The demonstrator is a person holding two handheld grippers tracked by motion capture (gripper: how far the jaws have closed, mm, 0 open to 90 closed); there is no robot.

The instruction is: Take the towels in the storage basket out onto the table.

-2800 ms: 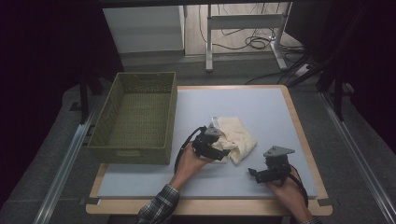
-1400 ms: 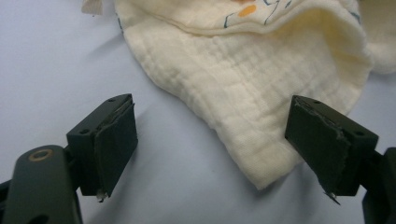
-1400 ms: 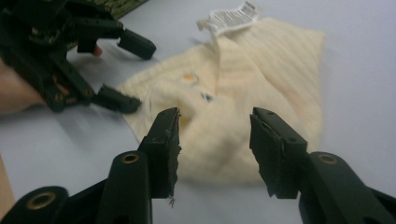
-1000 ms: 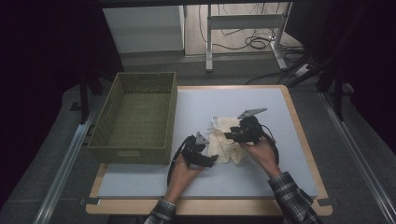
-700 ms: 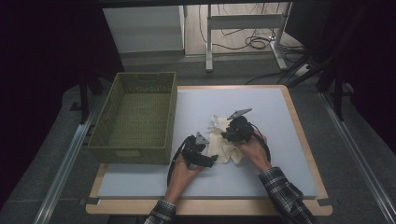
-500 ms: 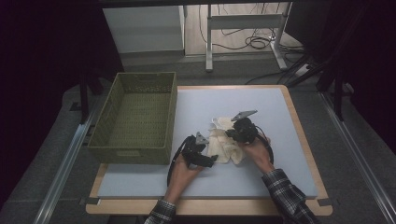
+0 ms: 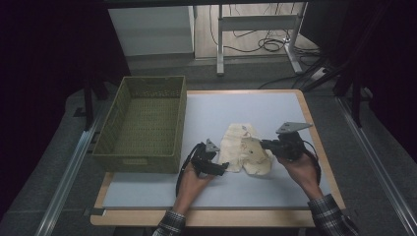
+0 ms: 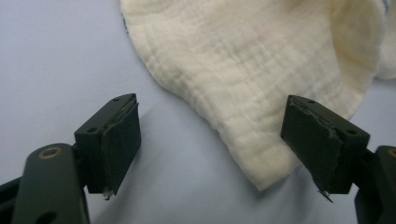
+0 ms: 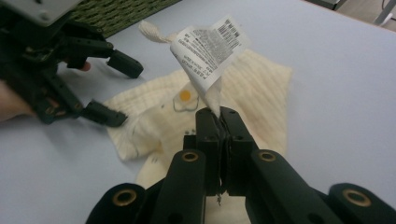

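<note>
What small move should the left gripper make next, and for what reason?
Probably close the left gripper on the cloth. Its jaws stand open around the cloth's near corner, while the right gripper is already shut on cloth beside the label.

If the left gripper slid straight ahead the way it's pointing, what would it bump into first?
Most likely the cream cloth. The left gripper has open jaws, and the cloth's rounded edge already lies between them, close by one jaw, so it should meet fabric almost at once. Exactly how near the tips sit is hard to judge.
</note>
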